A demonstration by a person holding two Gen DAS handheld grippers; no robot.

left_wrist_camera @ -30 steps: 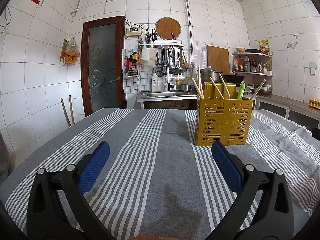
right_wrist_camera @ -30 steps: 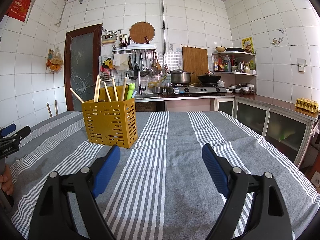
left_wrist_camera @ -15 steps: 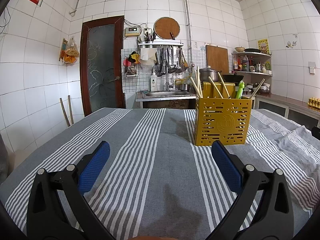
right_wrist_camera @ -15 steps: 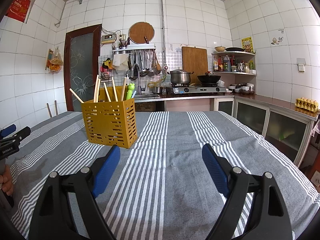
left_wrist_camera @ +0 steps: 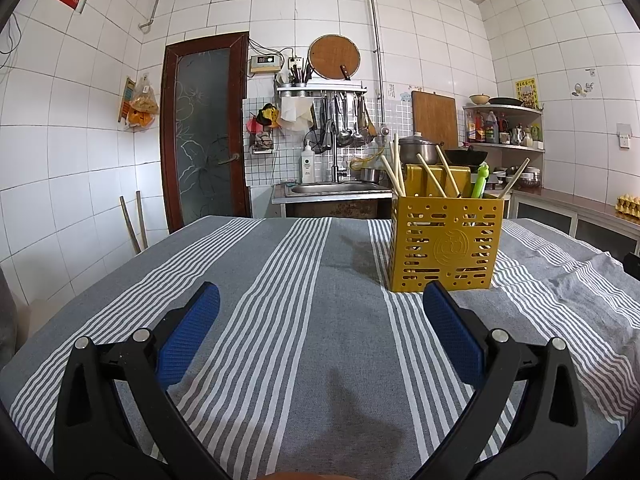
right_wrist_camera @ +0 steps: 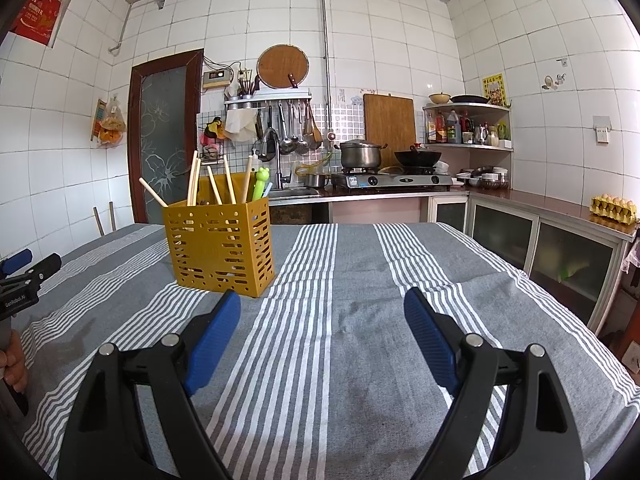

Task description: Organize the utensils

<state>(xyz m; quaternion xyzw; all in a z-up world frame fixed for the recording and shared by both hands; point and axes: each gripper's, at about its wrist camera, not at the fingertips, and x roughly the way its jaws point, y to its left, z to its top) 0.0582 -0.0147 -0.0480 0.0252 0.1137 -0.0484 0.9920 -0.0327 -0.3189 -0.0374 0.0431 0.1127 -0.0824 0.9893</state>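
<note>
Over the near edge of the counter (left_wrist_camera: 304,360), we hold both tongs wide apart and empty.
Our left tongs (left_wrist_camera: 320,300) and right tongs (right_wrist_camera: 322,302) hover low, tilted slightly down, nothing between their blue pads; further in, the yellow caddy (left_wrist_camera: 446,250) stands upright mid-counter, chopsticks (right_wrist_camera: 194,178) and a green utensil (left_wrist_camera: 480,180) already leaning inside it, so we judge the sorting done or paused.
</note>
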